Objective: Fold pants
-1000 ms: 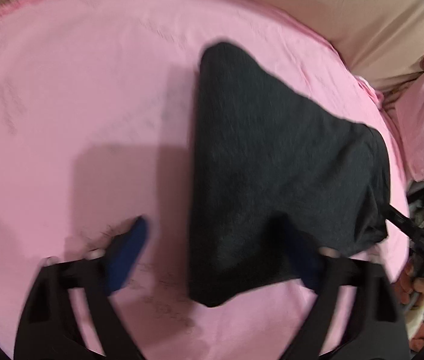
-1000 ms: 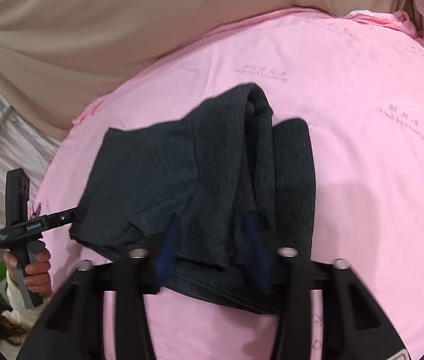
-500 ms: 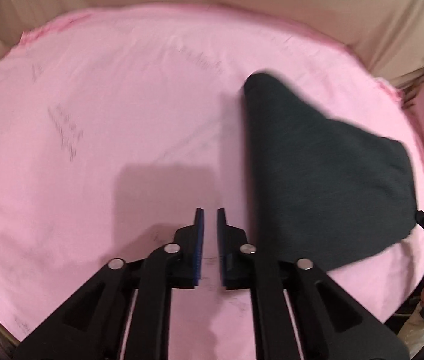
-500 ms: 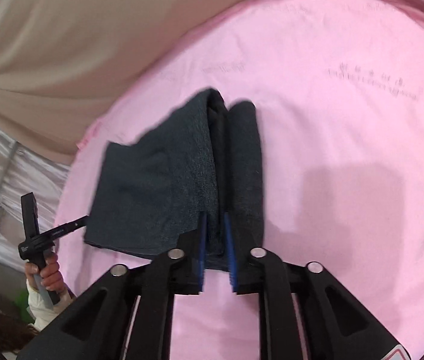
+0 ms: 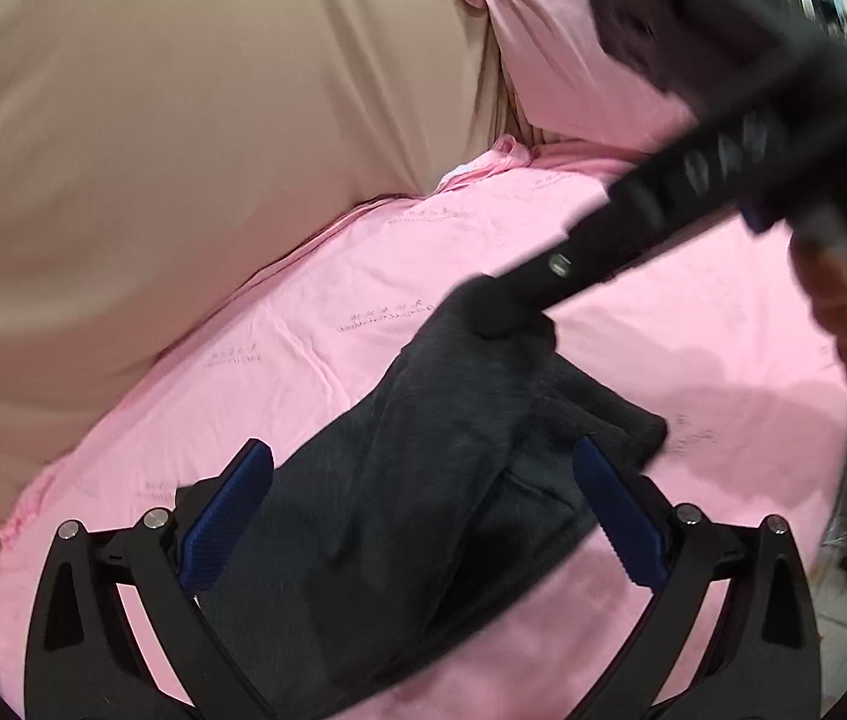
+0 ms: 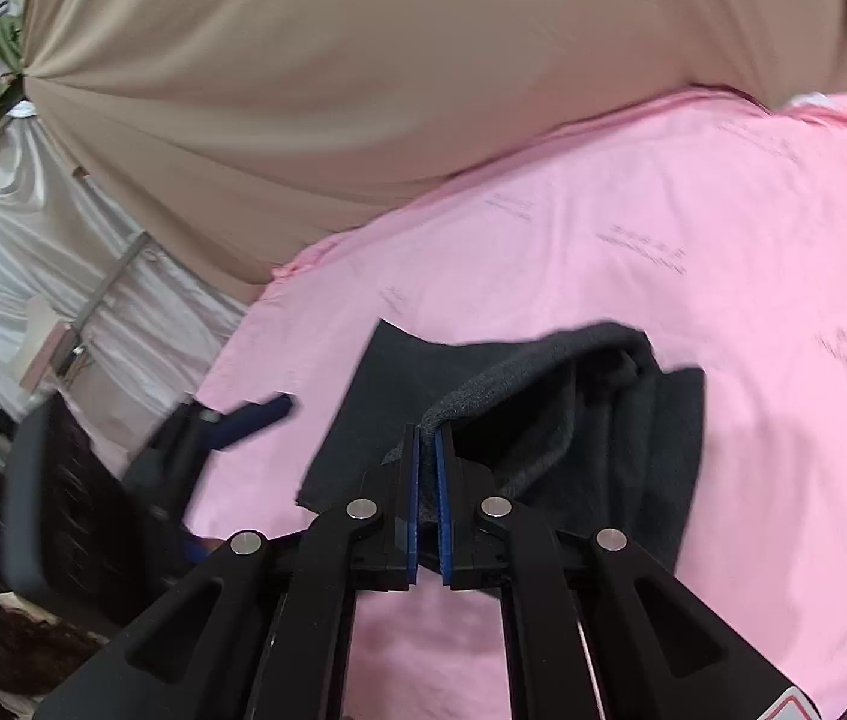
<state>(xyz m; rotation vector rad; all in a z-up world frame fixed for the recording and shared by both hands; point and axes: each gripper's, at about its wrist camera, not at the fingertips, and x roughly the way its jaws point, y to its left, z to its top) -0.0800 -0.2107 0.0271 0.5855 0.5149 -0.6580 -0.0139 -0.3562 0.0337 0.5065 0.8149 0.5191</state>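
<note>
The dark grey pants (image 5: 423, 480) lie partly folded on the pink sheet (image 5: 363, 324). My left gripper (image 5: 423, 510) is open, with its blue pads (image 5: 225, 516) on either side of the near end of the pants. My right gripper (image 6: 426, 450) is shut on a raised fold of the pants (image 6: 543, 396) and lifts it off the sheet. In the left wrist view the right gripper (image 5: 519, 294) comes in from the upper right and holds the far end of the pants. The left gripper also shows in the right wrist view (image 6: 243, 414), at the left.
The pink sheet (image 6: 693, 240) covers the table. A beige cloth backdrop (image 5: 183, 120) hangs behind it. A pink bundle (image 5: 543, 30) sits at the far corner. White drapes and a frame (image 6: 63, 276) stand to the left of the table.
My left gripper has opened and swung round to the near end of the pants. My right gripper has closed on a fold of the pants and raised it.
</note>
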